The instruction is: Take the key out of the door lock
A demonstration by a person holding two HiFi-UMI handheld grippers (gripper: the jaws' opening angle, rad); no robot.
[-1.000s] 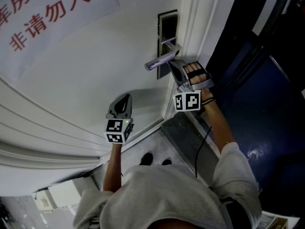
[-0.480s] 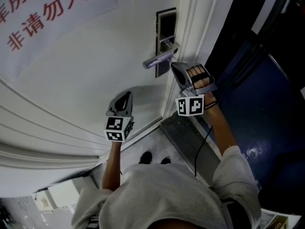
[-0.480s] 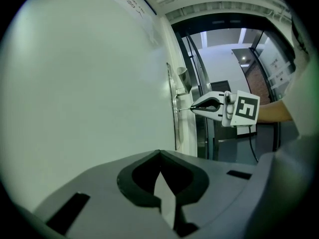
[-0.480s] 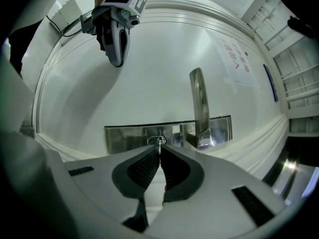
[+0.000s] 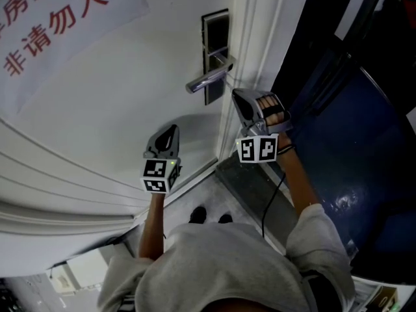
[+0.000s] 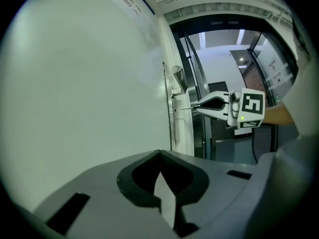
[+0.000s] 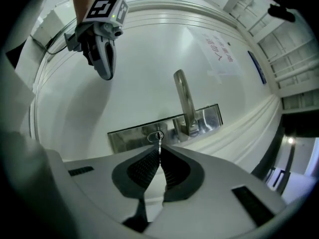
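Right gripper (image 7: 159,152): held level, aimed square at the lock plate (image 7: 124,136) of the white door (image 5: 117,116); hand (image 5: 270,106) wrapped round its grip.
Right jaws: all but closed, ribbed pads clamped on the key (image 7: 159,144); only the thin blade showing past the tips.
Key position: sticking straight out from the jaws' tips toward the keyhole (image 7: 155,136). Tip right at the hole in the right gripper view; still in it or just clear of it, cannot tell. In the left gripper view, visible as a thin line between the right jaws' tips and the door's lock side.
Keyhole: on the plate, just beside the base of the lever handle (image 7: 183,101).
Lever handle: standing off the plate, apart from both grippers; just above the right gripper in the head view.
Left gripper (image 6: 160,152): well apart from the lock, lower and further left in the head view, near the door face and angled along it toward the lock side.
Left jaws: tips together, nothing between them.
Right gripper from the left gripper view: marker cube at the rear, nose toward the door edge.
Notice (image 5: 52,18): paper sheet with red characters stuck on the door, up and left of the lock in the head view.
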